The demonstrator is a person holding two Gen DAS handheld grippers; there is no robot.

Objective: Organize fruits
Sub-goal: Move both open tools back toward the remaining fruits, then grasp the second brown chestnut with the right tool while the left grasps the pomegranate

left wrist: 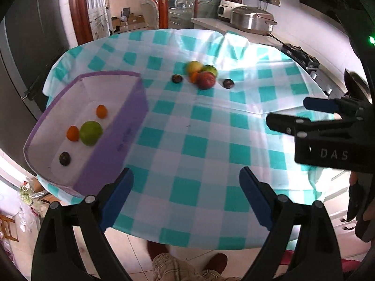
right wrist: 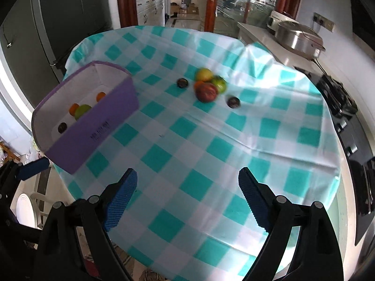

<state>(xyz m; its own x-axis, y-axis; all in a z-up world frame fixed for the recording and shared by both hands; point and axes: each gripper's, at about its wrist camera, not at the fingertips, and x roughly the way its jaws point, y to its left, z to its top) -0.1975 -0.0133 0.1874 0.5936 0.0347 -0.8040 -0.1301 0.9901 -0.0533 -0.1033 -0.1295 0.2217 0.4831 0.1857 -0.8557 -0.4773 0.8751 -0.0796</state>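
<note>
A purple box (left wrist: 131,126) (right wrist: 98,126) stands at the table's left. It holds a green fruit (left wrist: 91,133), two small orange fruits (left wrist: 101,111) and a dark plum (left wrist: 64,158). At the far middle lies a cluster: a red apple (left wrist: 206,80) (right wrist: 206,92), a yellow-green apple (left wrist: 194,66), a green fruit (left wrist: 210,69) and a small orange fruit (left wrist: 193,77), with a dark plum on each side (left wrist: 177,78) (left wrist: 228,83). My left gripper (left wrist: 186,196) is open and empty over the near edge. My right gripper (right wrist: 187,196) is open and empty; it also shows in the left wrist view (left wrist: 287,114).
A teal and white checked cloth (left wrist: 211,145) covers the round table. A counter with a steel cooker (left wrist: 252,20) and a stove (left wrist: 302,57) runs along the right. A dark fridge (left wrist: 30,53) stands at the left. A person's feet (left wrist: 187,264) are below the near edge.
</note>
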